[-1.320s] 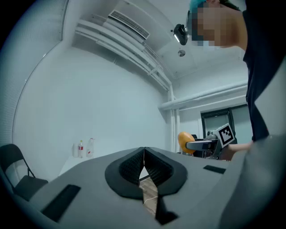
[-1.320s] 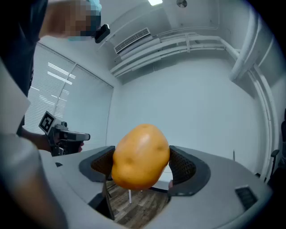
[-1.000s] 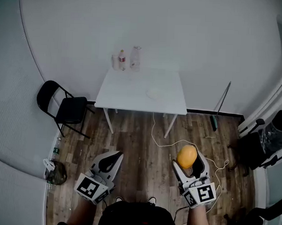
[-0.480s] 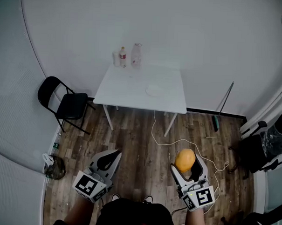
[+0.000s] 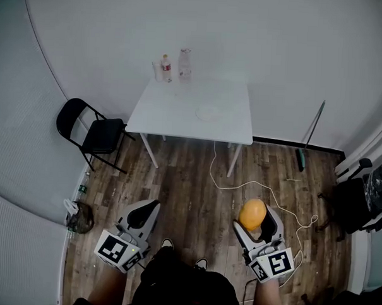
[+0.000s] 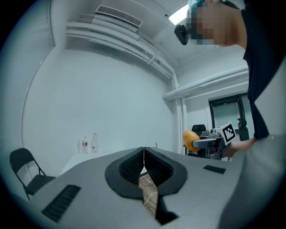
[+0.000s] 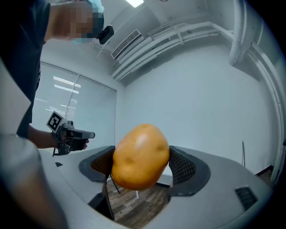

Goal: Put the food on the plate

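Note:
An orange-yellow, potato-like food (image 5: 253,214) (image 7: 140,156) sits between the jaws of my right gripper (image 5: 254,221) (image 7: 140,166), which is shut on it over the wooden floor. It also shows in the left gripper view as the orange food (image 6: 190,139). My left gripper (image 5: 144,213) (image 6: 144,166) is shut with nothing in it, held low at the left. A white plate (image 5: 208,112) lies on the white table (image 5: 180,116) far ahead, against the wall. Both grippers are well short of the table.
Two bottles (image 5: 174,66) stand at the table's back edge. A black folding chair (image 5: 94,135) is left of the table. A white cable (image 5: 240,185) snakes over the floor. A broom (image 5: 308,141) leans at the right, with dark chairs (image 5: 359,200) beyond.
The view has drawn back a little from the table. Both grippers sit slightly lower in the picture; the right one still holds the food.

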The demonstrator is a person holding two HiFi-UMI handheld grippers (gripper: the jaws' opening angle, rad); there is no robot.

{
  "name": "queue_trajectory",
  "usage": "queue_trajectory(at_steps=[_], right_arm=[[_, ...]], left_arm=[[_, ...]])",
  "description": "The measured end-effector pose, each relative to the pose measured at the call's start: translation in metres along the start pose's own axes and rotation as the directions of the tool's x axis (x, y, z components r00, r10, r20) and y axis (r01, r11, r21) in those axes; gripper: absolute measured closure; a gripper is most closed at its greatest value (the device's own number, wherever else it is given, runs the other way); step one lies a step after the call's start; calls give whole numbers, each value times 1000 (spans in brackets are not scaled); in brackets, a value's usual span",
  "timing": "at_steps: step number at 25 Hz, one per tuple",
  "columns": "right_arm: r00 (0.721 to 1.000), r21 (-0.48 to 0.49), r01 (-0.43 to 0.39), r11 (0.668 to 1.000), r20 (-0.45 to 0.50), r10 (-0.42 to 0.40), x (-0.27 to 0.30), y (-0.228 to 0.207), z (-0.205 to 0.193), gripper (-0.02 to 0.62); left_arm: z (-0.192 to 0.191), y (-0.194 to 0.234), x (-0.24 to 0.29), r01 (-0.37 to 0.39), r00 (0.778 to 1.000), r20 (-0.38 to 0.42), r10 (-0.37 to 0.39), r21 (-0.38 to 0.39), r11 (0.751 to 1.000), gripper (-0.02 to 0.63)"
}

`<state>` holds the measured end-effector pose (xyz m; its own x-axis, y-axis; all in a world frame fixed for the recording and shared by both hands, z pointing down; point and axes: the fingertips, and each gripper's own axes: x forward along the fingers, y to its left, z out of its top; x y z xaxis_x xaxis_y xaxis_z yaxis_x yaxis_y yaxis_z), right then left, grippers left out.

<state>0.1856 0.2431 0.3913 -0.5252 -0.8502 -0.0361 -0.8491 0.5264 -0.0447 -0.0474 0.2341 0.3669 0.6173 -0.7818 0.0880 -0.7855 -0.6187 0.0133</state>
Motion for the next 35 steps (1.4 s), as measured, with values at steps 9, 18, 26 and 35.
queue_trajectory(at_steps=[9,18,26,35], right_arm=[[998,-3,46,999,40,-46,-5,-44,8,204],[999,-26,41,999,16,-41,53,-68,0,204],[999,-27,38,999,-8,-38,154,-84,3,204],[999,-53,43,998,-7,-44,275,-84,12,204]], left_arm=[[17,-5,48,30,998,46,-30,19,999,583],[11,36,101,66,996,64,-66,-3,998,583],[12,122,153,75,996,42,-73,-30,997,583],[21,234,205,106,994,48,-102,-66,992,583]])
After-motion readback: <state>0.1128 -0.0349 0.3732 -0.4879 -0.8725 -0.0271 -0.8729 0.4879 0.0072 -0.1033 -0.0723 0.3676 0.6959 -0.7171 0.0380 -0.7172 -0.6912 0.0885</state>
